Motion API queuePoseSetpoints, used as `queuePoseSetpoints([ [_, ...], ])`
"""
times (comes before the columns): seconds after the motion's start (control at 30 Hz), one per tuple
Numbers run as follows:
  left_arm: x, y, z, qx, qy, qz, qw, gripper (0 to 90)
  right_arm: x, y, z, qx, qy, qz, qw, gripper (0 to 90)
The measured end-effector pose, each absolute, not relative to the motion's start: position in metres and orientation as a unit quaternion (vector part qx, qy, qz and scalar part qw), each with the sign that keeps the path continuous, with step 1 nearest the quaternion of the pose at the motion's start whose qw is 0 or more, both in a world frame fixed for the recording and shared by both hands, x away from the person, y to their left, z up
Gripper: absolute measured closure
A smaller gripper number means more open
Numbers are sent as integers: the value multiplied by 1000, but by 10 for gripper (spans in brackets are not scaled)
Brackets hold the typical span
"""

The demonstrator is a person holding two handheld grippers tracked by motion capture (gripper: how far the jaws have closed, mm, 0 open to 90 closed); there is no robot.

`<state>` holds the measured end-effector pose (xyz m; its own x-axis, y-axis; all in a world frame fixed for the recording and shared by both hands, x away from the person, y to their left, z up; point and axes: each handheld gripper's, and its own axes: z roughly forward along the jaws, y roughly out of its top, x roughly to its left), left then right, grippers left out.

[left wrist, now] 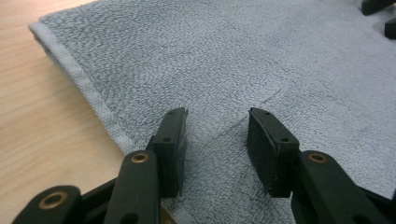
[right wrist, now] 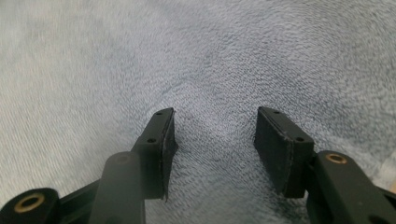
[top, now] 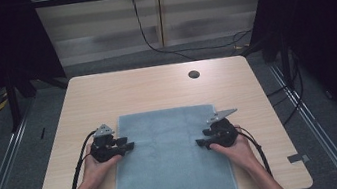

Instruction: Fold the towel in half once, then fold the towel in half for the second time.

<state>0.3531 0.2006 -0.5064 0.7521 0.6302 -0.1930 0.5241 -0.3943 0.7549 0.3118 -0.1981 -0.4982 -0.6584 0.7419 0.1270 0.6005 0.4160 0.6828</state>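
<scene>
Towel flat on worktop, a gripper at each side edge

Towel (top: 171, 160), grey-blue terry cloth, lies spread flat on the near half of the wooden worktop (top: 155, 89), its near end hanging over the front edge. A hemmed border runs along its left side, and in the left gripper view a faint crease crosses the pile just ahead of the jaws.

At the towel's left edge sits the left gripper (top: 127, 144), pointing inward across the cloth. Its jaws stand partly open with a clear gap between them, over the towel just inside the hem, and nothing is pinched between the pads (left wrist: 173, 149).

Opposite, at the right edge, the right gripper (top: 200, 143) points inward toward the left one. Its jaws are likewise parted, with bare terry showing in the gap and no fold caught between the pads (right wrist: 280, 149).

Each gripper is held by a hand, left hand (top: 97, 166) and right hand (top: 232, 148), with forearms coming in from the near side. A dark round hole (top: 194, 74) marks the far part of the worktop.
</scene>
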Motion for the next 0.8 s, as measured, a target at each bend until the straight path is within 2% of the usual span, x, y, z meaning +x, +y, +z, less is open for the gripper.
queuePoseSetpoints([
  [0.17, 336, 202, -505, 841, 332, 57, 422, 580, 291, -196, -499, 401, 837, 356, 114, 484],
  [0.43, 304, 206, -499, 854, 315, 46, 411, 576, 266, -198, -497, 402, 836, 361, 96, 482],
  [0.5, 296, 208, -498, 858, 307, 38, 410, 534, 257, -195, -495, 397, 842, 352, 95, 473],
  [0.6, 288, 214, -496, 856, 306, 24, 417, 520, 247, -192, -494, 387, 849, 348, 91, 453],
  [0.7, 288, 219, -492, 850, 308, 16, 426, 508, 245, -193, -489, 392, 842, 364, 72, 444],
  [0.8, 299, 228, -484, 836, 324, 20, 443, 498, 255, -205, -476, 400, 824, 392, 90, 450],
])
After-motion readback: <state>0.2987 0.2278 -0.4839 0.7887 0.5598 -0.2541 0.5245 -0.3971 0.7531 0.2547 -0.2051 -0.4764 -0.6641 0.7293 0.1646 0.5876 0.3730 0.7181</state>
